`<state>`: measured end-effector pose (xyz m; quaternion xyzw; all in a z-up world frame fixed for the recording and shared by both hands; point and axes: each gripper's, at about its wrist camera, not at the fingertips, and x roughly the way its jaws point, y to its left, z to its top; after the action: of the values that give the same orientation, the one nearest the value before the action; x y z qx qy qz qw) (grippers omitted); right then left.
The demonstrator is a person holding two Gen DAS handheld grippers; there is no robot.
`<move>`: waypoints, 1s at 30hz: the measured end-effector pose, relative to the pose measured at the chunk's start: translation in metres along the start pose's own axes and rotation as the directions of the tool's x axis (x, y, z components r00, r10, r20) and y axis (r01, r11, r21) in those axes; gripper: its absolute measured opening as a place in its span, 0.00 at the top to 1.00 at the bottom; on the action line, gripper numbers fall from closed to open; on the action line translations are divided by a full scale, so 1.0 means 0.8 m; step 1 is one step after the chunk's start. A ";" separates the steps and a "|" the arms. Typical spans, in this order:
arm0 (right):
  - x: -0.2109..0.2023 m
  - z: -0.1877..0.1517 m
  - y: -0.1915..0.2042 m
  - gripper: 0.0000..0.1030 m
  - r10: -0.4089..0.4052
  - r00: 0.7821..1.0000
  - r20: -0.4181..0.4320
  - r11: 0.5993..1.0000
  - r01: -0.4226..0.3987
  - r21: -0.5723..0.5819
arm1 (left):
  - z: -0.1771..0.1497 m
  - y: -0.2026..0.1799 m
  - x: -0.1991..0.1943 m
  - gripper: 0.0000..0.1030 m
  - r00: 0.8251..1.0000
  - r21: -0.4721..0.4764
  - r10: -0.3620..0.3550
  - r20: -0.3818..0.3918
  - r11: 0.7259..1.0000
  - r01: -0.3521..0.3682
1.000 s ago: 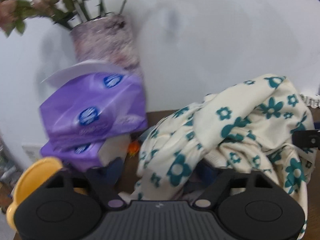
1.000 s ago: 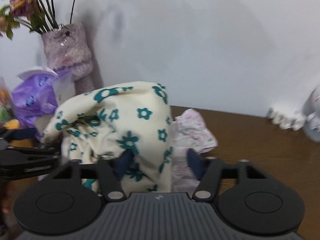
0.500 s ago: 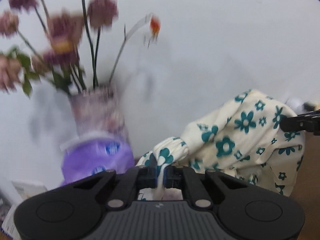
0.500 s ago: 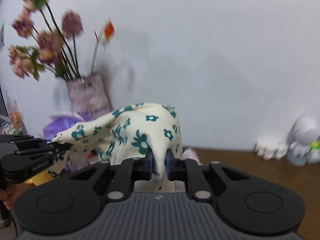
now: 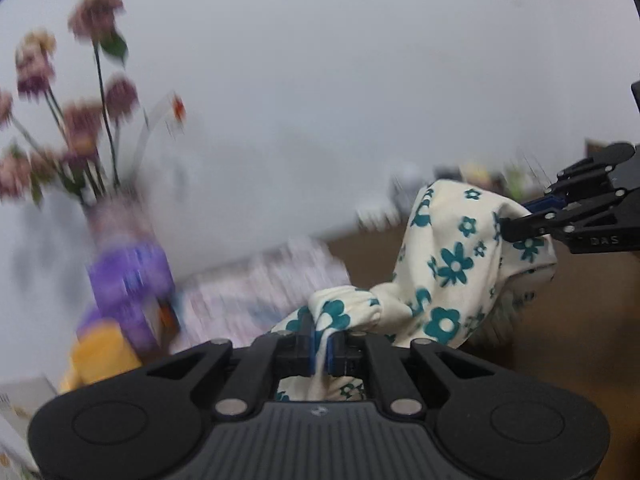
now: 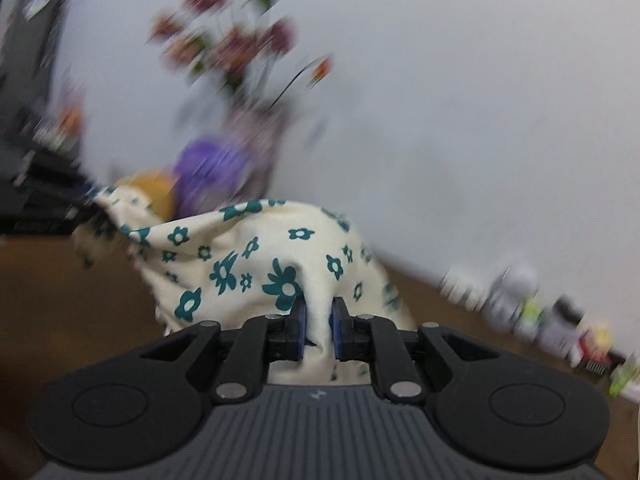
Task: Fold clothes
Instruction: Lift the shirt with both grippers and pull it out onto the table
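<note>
A cream garment with teal flowers [image 5: 448,272] hangs in the air between my two grippers, above the brown table [image 5: 560,340]. My left gripper [image 5: 320,344] is shut on a gathered cuff of it. My right gripper [image 6: 318,328] is shut on another fold of the same garment [image 6: 248,264]. The right gripper also shows at the right edge of the left wrist view [image 5: 520,220], pinching the cloth. The left gripper shows blurred at the left of the right wrist view [image 6: 80,204]. A second pink-patterned garment [image 5: 272,288] lies on the table behind.
A vase of dried flowers [image 5: 116,216] stands against the white wall at the left, with purple tissue packs [image 5: 132,280] and a yellow object [image 5: 100,352] beside it. Small figurines [image 6: 520,300] line the wall at the right.
Both grippers closed on the floral garment and lifted it off the table. They have since moved apart and swung, stretching the cloth between them; both views are motion-blurred.
</note>
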<state>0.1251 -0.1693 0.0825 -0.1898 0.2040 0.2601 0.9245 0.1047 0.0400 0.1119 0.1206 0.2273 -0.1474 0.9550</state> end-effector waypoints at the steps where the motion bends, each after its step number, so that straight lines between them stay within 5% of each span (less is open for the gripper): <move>1: -0.004 -0.019 0.013 0.89 0.022 0.999 -0.032 1.000 -0.023 -0.005 | -0.018 -0.002 -0.001 0.96 0.999 -0.005 -0.012 -0.035 1.000 0.012; 7: -0.002 -0.103 0.066 0.87 0.135 0.968 -0.212 0.990 -0.124 0.065 | -0.102 -0.006 -0.008 0.96 0.977 -0.058 -0.058 -0.205 0.997 0.047; 10: -0.012 -0.117 0.072 0.76 0.156 0.957 -0.244 0.985 -0.134 0.106 | -0.117 -0.010 -0.018 0.93 0.966 -0.064 -0.079 -0.245 0.996 0.065; 12: -0.026 -0.119 0.064 0.58 0.185 0.949 -0.255 0.975 -0.145 0.169 | -0.118 -0.013 -0.030 0.82 0.964 -0.068 -0.099 -0.247 0.994 0.085; 14: -0.042 -0.114 0.047 0.54 0.185 0.953 -0.241 0.967 -0.134 0.215 | -0.114 -0.012 -0.045 0.63 0.964 -0.079 -0.122 -0.237 0.991 0.106; 15: -0.050 -0.110 0.035 0.48 0.177 0.957 -0.231 0.962 -0.119 0.244 | -0.107 -0.010 -0.049 0.48 0.966 -0.085 -0.145 -0.212 0.988 0.129; 18: -0.065 -0.088 -0.012 0.32 0.109 0.972 -0.207 0.945 -0.037 0.326 | -0.085 -0.002 -0.062 0.33 0.968 -0.101 -0.211 -0.137 0.975 0.198; 21: -0.050 -0.066 -0.066 0.31 -0.004 0.976 -0.217 0.925 0.086 0.371 | -0.059 -0.004 -0.058 0.22 0.968 -0.088 -0.234 -0.090 0.970 0.226; 25: 0.008 -0.050 -0.134 0.32 -0.107 0.952 -0.286 0.889 0.221 0.402 | -0.043 -0.026 -0.016 0.23 0.968 -0.029 -0.177 -0.180 0.984 0.175; 30: 0.090 -0.053 -0.179 0.34 -0.118 0.906 -0.407 0.857 0.300 0.418 | -0.053 -0.022 0.032 0.24 0.947 -0.053 -0.168 -0.272 0.986 0.160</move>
<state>0.2500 -0.2731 0.0477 -0.0258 0.4080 0.0584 0.9108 0.1038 0.0303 0.0599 0.1062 0.3695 -0.2047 0.9002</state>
